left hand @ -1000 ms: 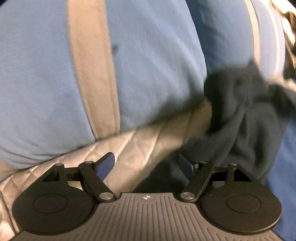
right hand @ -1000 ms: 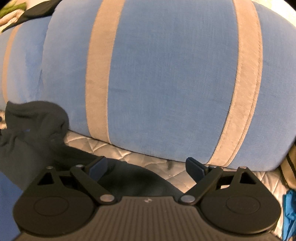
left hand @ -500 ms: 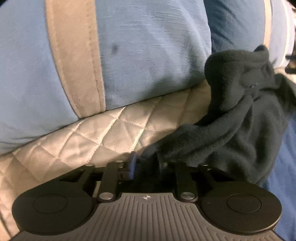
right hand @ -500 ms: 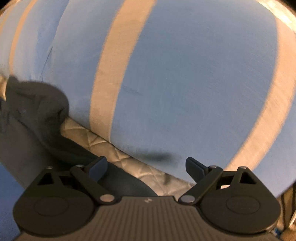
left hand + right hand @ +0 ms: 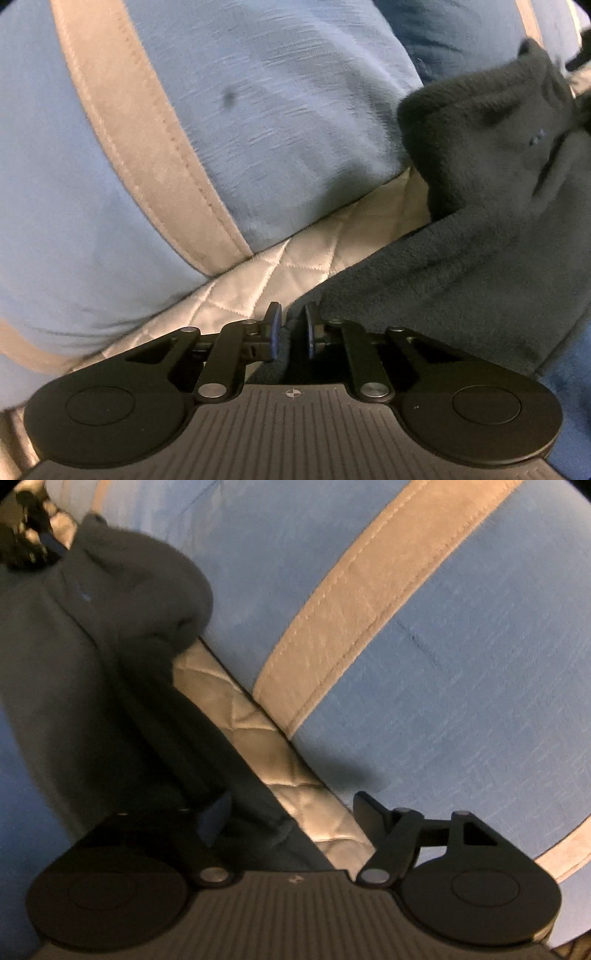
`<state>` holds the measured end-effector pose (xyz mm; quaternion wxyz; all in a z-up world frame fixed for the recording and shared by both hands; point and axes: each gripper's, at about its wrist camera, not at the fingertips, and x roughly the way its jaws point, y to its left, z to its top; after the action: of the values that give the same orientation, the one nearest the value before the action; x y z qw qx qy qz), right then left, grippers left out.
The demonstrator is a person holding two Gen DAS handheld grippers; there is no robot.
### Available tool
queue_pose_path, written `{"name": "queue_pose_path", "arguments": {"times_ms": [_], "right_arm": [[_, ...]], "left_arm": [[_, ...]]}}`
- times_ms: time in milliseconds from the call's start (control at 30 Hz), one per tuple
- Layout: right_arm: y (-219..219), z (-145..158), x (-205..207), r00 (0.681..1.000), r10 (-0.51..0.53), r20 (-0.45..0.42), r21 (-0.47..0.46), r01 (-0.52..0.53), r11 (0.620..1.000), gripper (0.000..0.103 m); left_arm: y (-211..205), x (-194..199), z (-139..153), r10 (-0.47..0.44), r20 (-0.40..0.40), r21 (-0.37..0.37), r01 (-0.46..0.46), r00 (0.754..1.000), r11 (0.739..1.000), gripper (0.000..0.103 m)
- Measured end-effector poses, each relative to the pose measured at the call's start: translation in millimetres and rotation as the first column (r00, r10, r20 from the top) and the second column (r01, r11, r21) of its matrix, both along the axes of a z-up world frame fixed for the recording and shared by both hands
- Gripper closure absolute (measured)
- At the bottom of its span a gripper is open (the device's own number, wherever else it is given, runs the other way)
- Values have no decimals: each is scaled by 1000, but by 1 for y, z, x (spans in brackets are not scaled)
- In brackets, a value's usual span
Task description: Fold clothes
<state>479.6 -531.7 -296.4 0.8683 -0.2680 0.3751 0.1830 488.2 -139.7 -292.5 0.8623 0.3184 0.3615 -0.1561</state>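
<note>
The left gripper [image 5: 291,328] has its jaws pressed nearly together, pinching an edge of the dark fleece garment [image 5: 480,236], which runs from the jaws up and to the right over the quilted cover [image 5: 295,266] and bunches against the blue cushion [image 5: 258,110] with tan stripes. The right gripper [image 5: 291,812] has its jaws spread wide, with another edge of the garment [image 5: 92,701] lying between them, nearer the left one, on the quilted cover [image 5: 258,731].
</note>
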Motion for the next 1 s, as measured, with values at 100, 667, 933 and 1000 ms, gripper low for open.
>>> {"name": "queue_pose_path", "arguments": {"times_ms": [100, 667, 933, 1000], "right_arm": [[-2, -4, -1, 1000, 10, -15, -32, -10, 999, 22], [26, -24, -18, 971, -100, 219, -190, 143, 971, 77], [5, 43, -86, 924, -200, 327, 6, 210, 978, 0], [-5, 68, -109, 907, -213, 364, 52, 208, 977, 0]], "left_arm": [[0, -1, -2, 3, 32, 0, -3, 999, 1000, 89], [-17, 22, -1, 167, 125, -117, -153, 978, 981, 86], [17, -47, 83, 268, 267, -393, -149, 926, 908, 25], [25, -74, 112, 273, 307, -447, -114, 912, 887, 20]]}}
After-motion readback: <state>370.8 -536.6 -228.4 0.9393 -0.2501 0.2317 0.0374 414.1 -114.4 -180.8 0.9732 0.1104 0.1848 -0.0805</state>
